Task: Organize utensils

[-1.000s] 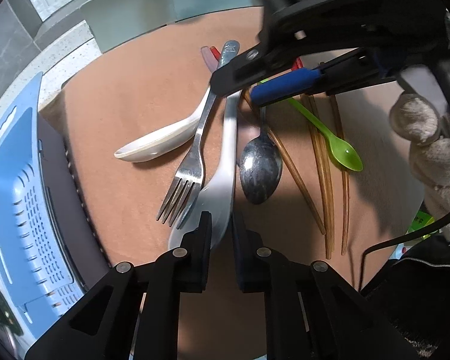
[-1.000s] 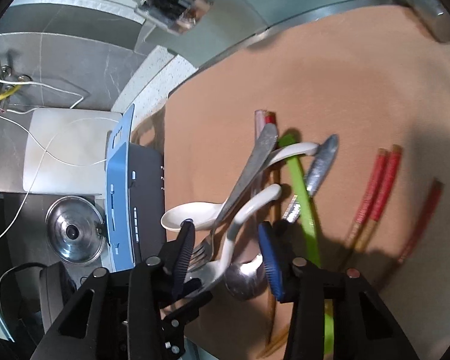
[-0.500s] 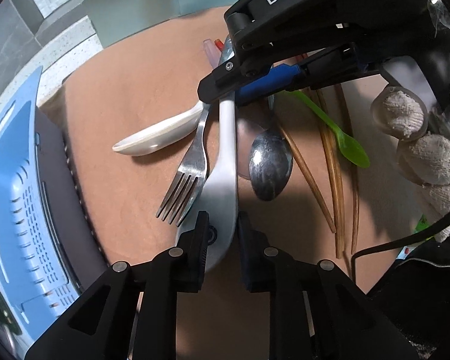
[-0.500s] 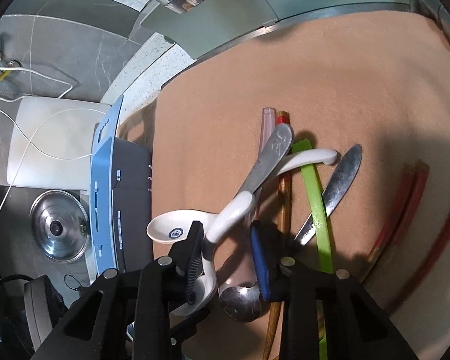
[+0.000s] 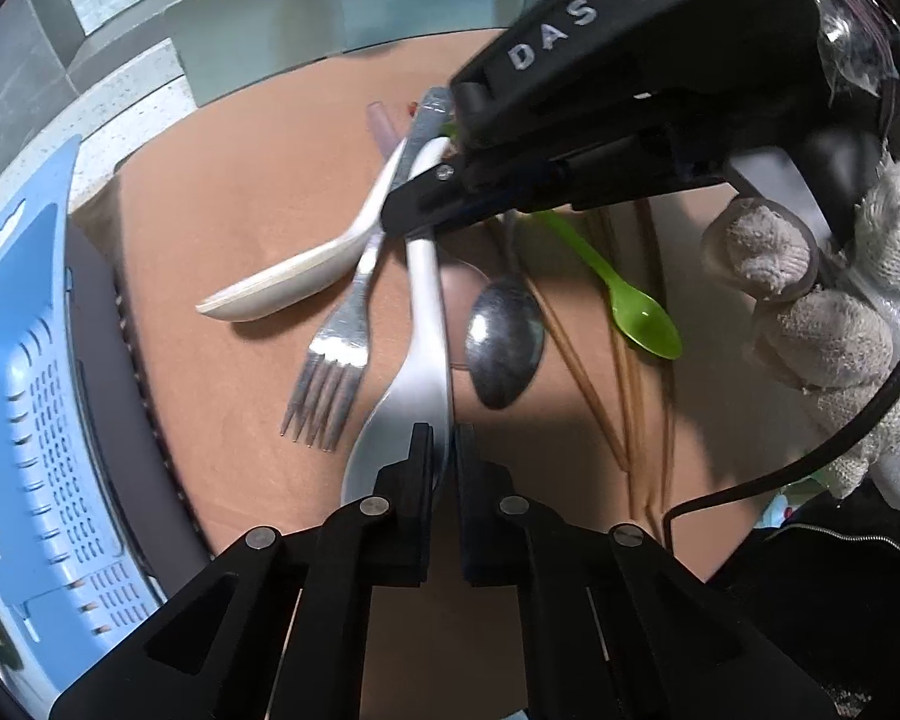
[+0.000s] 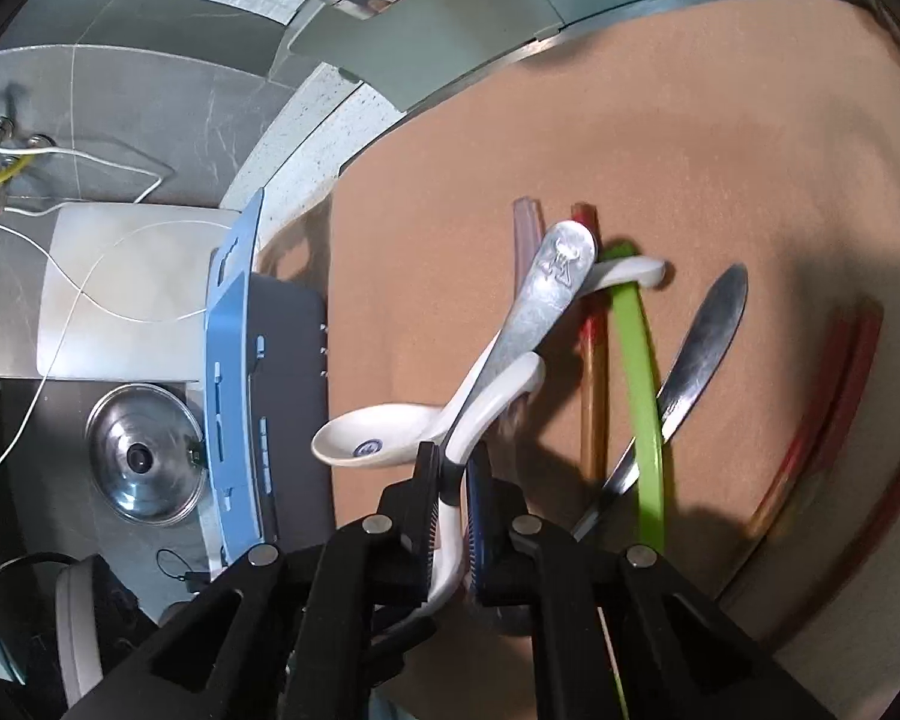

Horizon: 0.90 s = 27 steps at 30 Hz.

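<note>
A heap of utensils lies crossed on the tan mat [image 5: 222,252] just ahead of both grippers. The left gripper [image 5: 443,450] has just been closing and its jaws now pinch the rim of the bowl of a white ceramic spoon [image 5: 426,312], a long glossy soup spoon whose handle runs straight away from the jaws. At that handle's far end the right gripper [image 6: 450,480], black with blue pads, has also just been closing and is clamped on the same spoon's curved handle [image 6: 492,402], so the spoon is held at both ends. Left of the left jaws lies a steel fork [image 5: 336,372], tines toward the camera, its embossed handle crossing over a second white ceramic spoon [image 5: 282,288] that lies bowl up, a small blue mark inside its bowl [image 6: 366,447]. Right of the left jaws a dull steel spoon [image 5: 504,348] rests bowl toward the camera, then thin brown chopsticks [image 5: 624,372] and a bright green plastic spoon [image 5: 636,312]. In the right wrist view, red chopsticks [image 6: 822,414] lie blurred, well apart to the right of the jaws. A blue slotted basket [image 5: 24,372] stands at the mat's left edge. A gloved hand [image 5: 834,312] grips the right gripper's handle.
</note>
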Available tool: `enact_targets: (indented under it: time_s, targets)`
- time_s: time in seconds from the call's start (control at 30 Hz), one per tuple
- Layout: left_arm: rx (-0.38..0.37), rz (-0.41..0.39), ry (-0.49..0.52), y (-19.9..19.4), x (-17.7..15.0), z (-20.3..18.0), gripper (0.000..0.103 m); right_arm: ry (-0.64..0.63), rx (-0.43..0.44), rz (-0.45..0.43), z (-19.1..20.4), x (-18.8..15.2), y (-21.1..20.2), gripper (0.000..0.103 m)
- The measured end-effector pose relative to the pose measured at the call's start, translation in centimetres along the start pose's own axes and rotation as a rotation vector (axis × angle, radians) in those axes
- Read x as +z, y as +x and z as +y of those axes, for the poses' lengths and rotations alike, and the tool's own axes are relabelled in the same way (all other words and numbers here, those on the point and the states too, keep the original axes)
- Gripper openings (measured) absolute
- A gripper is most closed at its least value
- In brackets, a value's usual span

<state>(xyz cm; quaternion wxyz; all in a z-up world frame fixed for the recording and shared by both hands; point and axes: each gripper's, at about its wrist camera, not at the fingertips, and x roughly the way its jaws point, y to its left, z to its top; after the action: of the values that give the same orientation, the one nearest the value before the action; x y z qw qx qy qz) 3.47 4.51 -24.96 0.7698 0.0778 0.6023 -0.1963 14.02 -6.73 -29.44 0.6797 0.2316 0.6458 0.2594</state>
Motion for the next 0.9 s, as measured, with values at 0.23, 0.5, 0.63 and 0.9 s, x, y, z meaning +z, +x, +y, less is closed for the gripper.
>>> enact_targets:
  time_s: [0.23, 0.5, 0.63, 0.9]
  targets:
    - [0.001, -0.008, -0.006, -0.4, -0.5, -0.6, 0.005, 0.017, 0.017, 0.000, 0.0, -0.6, -0.4, 0.007]
    - [0.011, -0.060, -0.011, -2.7, -0.8, -0.7, 0.005, 0.000, 0.055, -0.037, 1.6, -0.7, -2.6, 0.006]
    - [0.025, -0.093, -0.004, -4.3, -0.8, -0.5, 0.005, -0.022, 0.072, -0.054, 3.0, -0.5, -3.8, 0.006]
    - [0.078, -0.167, -0.015, -8.5, -0.7, 1.2, 0.005, -0.094, 0.110, -0.072, 7.7, 0.5, -4.7, 0.006]
